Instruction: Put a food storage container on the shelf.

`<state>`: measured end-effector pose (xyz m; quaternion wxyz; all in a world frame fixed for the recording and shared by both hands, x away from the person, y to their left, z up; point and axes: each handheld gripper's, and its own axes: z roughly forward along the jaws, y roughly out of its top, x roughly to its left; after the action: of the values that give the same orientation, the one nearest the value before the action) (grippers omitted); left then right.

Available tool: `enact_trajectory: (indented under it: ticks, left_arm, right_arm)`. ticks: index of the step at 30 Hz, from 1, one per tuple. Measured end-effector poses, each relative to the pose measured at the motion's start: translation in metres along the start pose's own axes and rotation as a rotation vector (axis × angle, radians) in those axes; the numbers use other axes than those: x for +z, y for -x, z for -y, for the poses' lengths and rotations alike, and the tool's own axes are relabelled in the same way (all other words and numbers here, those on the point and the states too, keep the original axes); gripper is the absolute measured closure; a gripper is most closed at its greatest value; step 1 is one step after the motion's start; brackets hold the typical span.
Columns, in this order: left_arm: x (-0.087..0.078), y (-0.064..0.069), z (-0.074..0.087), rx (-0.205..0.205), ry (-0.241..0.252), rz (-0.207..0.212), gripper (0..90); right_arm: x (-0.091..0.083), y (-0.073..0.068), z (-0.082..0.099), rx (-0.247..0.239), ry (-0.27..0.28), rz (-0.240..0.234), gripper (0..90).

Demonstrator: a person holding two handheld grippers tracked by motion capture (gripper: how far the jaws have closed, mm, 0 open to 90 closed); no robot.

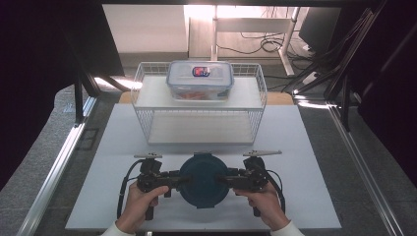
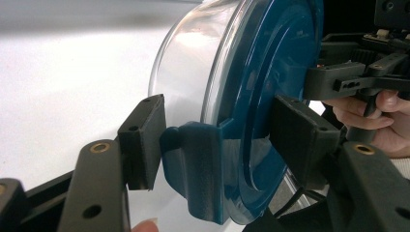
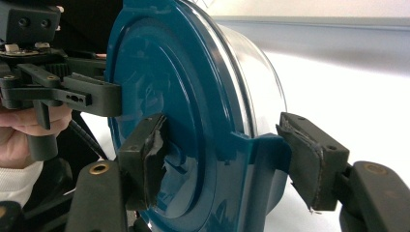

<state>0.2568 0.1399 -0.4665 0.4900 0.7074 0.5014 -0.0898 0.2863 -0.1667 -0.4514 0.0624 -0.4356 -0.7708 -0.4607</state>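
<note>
High view: a person's two hands hold a round clear plastic container with a dark blue clip-on lid [image 1: 202, 180] between two black hand-held grippers above a white table top [image 1: 314, 196]. The left gripper [image 1: 183, 180] meets the container at its nine o'clock edge and the right gripper [image 1: 222, 180] at its three o'clock edge. At twelve o'clock from the container stands a white wire two-tier rack [image 1: 199, 105], and on its upper shelf rests a rectangular clear storage box with a blue-rimmed lid [image 1: 199, 80], orange contents showing through its wall.

Left gripper view: the left gripper [image 2: 220, 135] has its jaws spread around the container's [image 2: 251, 96] rim; one pad lies on the lid's blue face, the other sits against the blue locking tab [image 2: 200, 164] at the clear wall's side. The right gripper's jaw reaches the lid at three o'clock.

Right gripper view: the right gripper [image 3: 227, 159] straddles the lid's rim; its worn pad presses the lid's [image 3: 159, 87] face, while the far pad stands at the side tab [image 3: 263, 159], contact there unclear. The left gripper's jaw touches the lid at nine o'clock.
</note>
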Motion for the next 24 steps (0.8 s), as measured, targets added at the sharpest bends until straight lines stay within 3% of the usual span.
enact_trajectory:
  ticks: [24]
  left_arm:
    - [-0.017,0.017,-0.046,0.037,0.057,0.017,39.1]
  right_arm:
    - [-0.023,-0.013,-0.05,-0.06,0.051,0.018,35.8]
